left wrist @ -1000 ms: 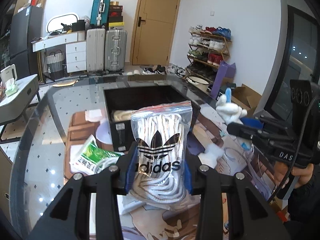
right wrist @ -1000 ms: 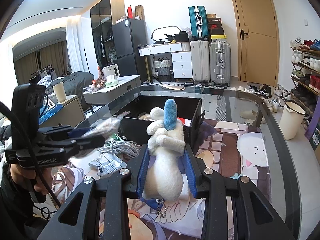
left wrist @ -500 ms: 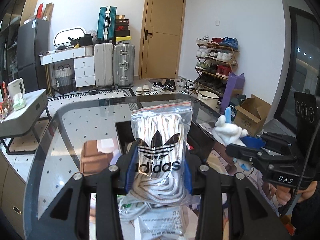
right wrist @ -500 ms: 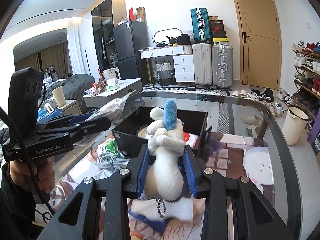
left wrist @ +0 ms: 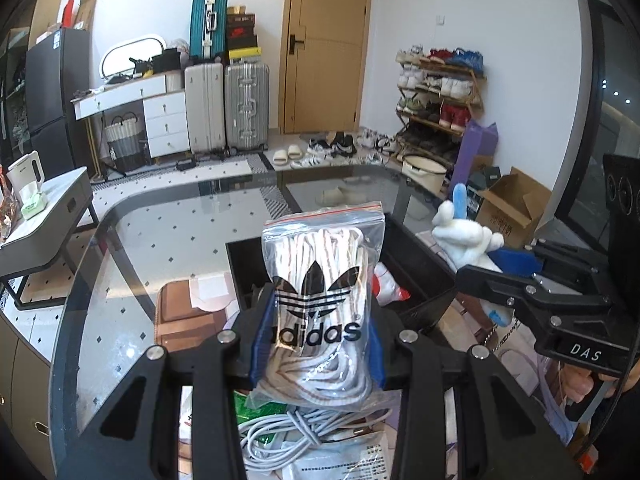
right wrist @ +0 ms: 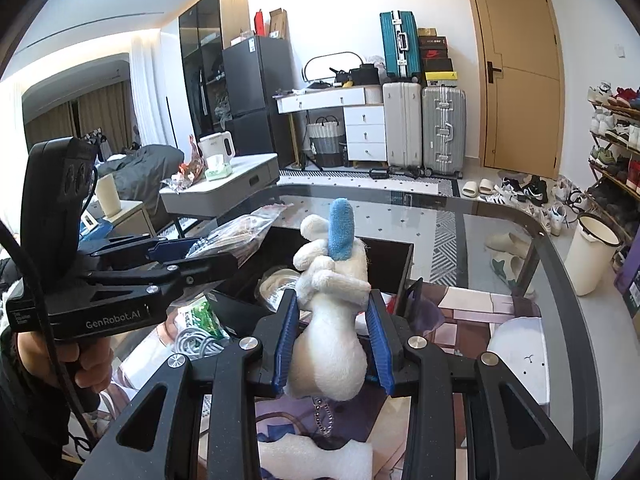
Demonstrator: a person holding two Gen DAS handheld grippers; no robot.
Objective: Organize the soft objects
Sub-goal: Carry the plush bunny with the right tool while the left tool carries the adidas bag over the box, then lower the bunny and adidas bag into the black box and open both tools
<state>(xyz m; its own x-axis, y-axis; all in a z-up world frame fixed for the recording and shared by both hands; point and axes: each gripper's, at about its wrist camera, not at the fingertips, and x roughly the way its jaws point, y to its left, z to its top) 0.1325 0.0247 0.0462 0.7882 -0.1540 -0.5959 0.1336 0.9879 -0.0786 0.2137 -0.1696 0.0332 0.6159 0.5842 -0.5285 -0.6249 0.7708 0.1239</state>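
Note:
My left gripper (left wrist: 316,344) is shut on a clear zip bag of white laces with an adidas logo (left wrist: 320,300), held upright above the table, just in front of an open black box (left wrist: 416,264). My right gripper (right wrist: 334,340) is shut on a white plush toy with a blue ear (right wrist: 332,300), also held up near the box (right wrist: 392,264). The plush also shows in the left wrist view (left wrist: 464,240), to the right of the box. The left gripper and its bag show in the right wrist view (right wrist: 224,248).
The box holds a red and white item (left wrist: 388,288) and a pale bundle (right wrist: 276,284). A coiled white cable (left wrist: 304,436), a green packet (right wrist: 200,316) and white foam (right wrist: 316,460) lie on the glass table (left wrist: 160,240). Suitcases and a shoe rack stand behind.
Both grippers have risen and moved towards the black box, each with its object still held. The box now sits closer below them.

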